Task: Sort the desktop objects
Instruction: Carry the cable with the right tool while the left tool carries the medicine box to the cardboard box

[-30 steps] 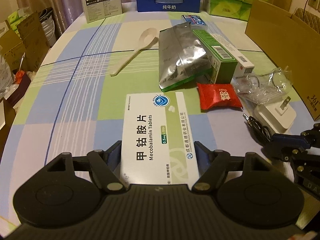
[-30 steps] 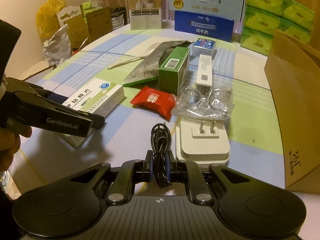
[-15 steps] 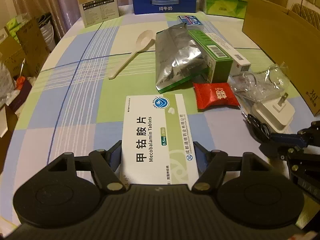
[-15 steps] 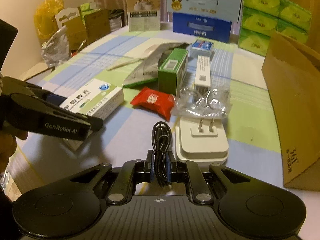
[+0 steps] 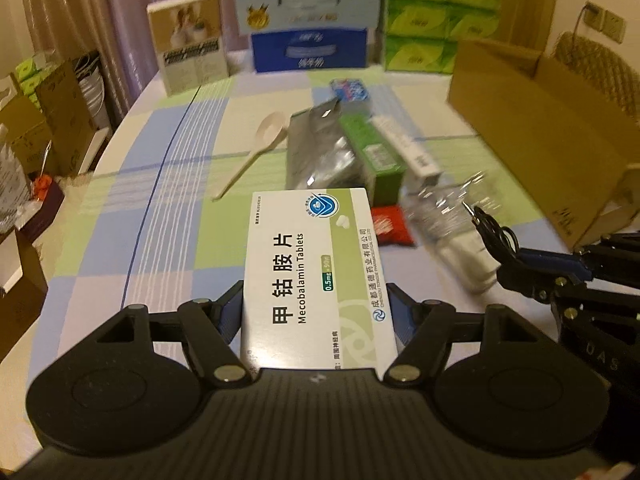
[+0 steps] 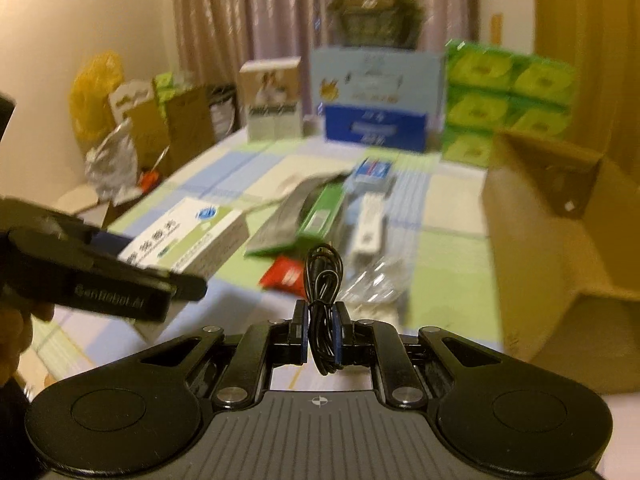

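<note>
My left gripper (image 5: pixel 316 312) is shut on a white and green tablet box (image 5: pixel 316 276), which it holds flat and clear of the checked tablecloth (image 5: pixel 168 184). The right wrist view shows the same box (image 6: pixel 188 236) at the left, in the left gripper (image 6: pixel 160 268). My right gripper (image 6: pixel 323 320) is shut on a coiled black cable (image 6: pixel 323 276) that stands up between its pads. It hangs above a red packet (image 6: pixel 282 276) and a white charger plug (image 5: pixel 464 256). From the left wrist, the right gripper (image 5: pixel 532 268) and its cable (image 5: pixel 494 236) sit at the right edge.
On the table lie a white spoon (image 5: pixel 260 140), a silver foil pouch (image 5: pixel 320 152), a green box (image 5: pixel 372 152), a slim white box (image 5: pixel 408 152) and crumpled clear wrap (image 5: pixel 440 200). An open cardboard box (image 5: pixel 540 128) stands on the right. Cartons and green tissue packs (image 5: pixel 440 12) line the far edge.
Both grippers have risen off the table with their loads. The tablet box and the cable now hang above the cloth, and the charger plug stays below.
</note>
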### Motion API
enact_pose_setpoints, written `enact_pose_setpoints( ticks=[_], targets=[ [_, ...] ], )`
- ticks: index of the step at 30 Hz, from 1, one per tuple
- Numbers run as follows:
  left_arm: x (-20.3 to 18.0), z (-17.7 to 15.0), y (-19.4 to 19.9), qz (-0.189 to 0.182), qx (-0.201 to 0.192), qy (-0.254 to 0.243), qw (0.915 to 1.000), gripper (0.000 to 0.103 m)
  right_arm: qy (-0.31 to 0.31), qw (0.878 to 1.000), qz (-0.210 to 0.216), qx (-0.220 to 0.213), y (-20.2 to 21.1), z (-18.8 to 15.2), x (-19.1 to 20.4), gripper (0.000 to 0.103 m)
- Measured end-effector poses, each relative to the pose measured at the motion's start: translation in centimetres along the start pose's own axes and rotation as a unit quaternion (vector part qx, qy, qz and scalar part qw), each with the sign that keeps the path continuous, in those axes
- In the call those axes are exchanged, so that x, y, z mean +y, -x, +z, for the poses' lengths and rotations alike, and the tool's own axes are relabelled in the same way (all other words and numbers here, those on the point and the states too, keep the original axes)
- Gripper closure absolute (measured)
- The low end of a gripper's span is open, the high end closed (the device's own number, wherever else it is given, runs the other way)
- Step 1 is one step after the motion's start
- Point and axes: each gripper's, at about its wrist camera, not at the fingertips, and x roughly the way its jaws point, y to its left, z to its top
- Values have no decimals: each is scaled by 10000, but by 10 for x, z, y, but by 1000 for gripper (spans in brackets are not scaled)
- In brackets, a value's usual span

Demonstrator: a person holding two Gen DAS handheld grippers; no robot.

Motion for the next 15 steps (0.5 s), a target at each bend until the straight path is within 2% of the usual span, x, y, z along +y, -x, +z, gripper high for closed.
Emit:
enact_pose_setpoints(
  ticks=[8, 15],
  targets=[
    [-46, 34, 35, -449, -414, -208, 9979, 35, -260, 9964, -607, -533, 56, 44, -61, 95],
    [-118, 77, 40, -1083, -648, -526, 9906, 35, -512, 9890, -1268, -556, 84, 58, -142, 95]
  ],
)
